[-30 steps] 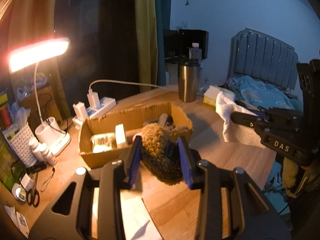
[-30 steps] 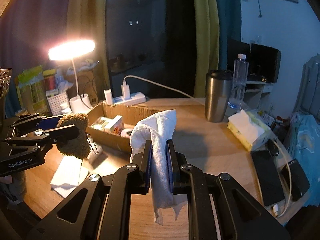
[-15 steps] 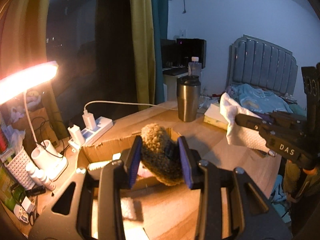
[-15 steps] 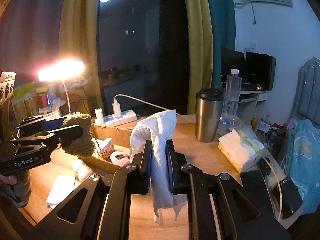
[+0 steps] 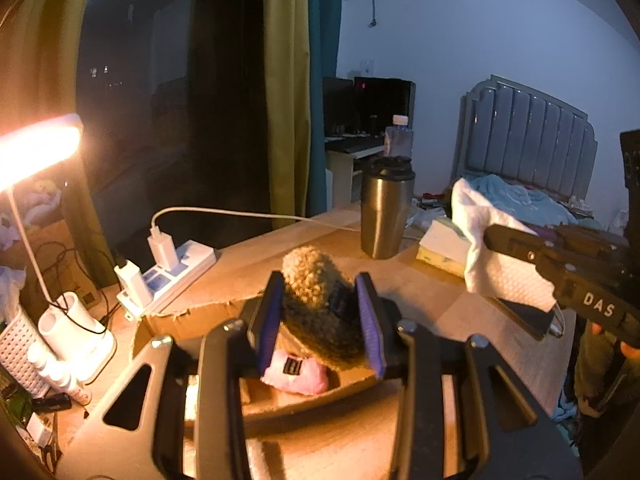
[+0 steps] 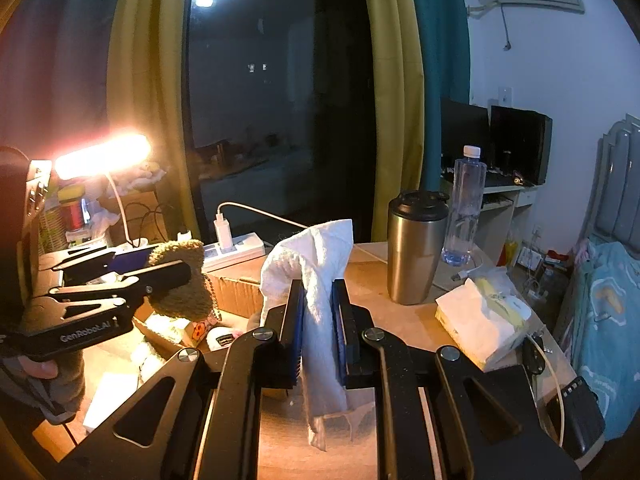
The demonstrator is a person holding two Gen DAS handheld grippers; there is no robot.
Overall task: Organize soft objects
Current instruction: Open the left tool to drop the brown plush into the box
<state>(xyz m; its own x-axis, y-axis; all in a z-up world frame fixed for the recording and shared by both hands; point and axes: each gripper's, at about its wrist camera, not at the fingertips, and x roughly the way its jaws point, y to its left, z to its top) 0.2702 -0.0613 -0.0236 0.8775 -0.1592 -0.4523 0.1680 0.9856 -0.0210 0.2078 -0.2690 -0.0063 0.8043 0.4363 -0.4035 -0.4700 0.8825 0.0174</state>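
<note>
While both tools are loaded and raised over the table (image 5: 420, 292), neither soft thing is put away yet. The left tool (image 5: 320, 316) has its pads pressed into a brown plush (image 5: 316, 300), the jaws fairly wide apart because the toy is bulky; it hangs just above the cardboard box (image 5: 192, 320), and a pink plush (image 5: 294, 370) already lies in the box directly below the pads. The right tool (image 6: 318, 332) is nearly closed on a white cloth (image 6: 312, 264), which bunches above the pads and dangles below them, clear of the table. Seen from the right wrist, the brown plush (image 6: 180, 280) and left tool (image 6: 156, 268) sit ahead and to the left, with the box (image 6: 232, 292) beyond the right tool's tips. My guess is the plush is about to be dropped into the box. The risk is a release from this height: a springy toy could bounce off the pink one or the low wall and roll onto the table. Its bead chain (image 6: 212, 300) might also snag on a pad. The cloth's loose tail could drag across the box edge, or slip free if the grip eases, and the steel cup (image 6: 416, 248) to the right could be knocked by a wide swing.
</note>
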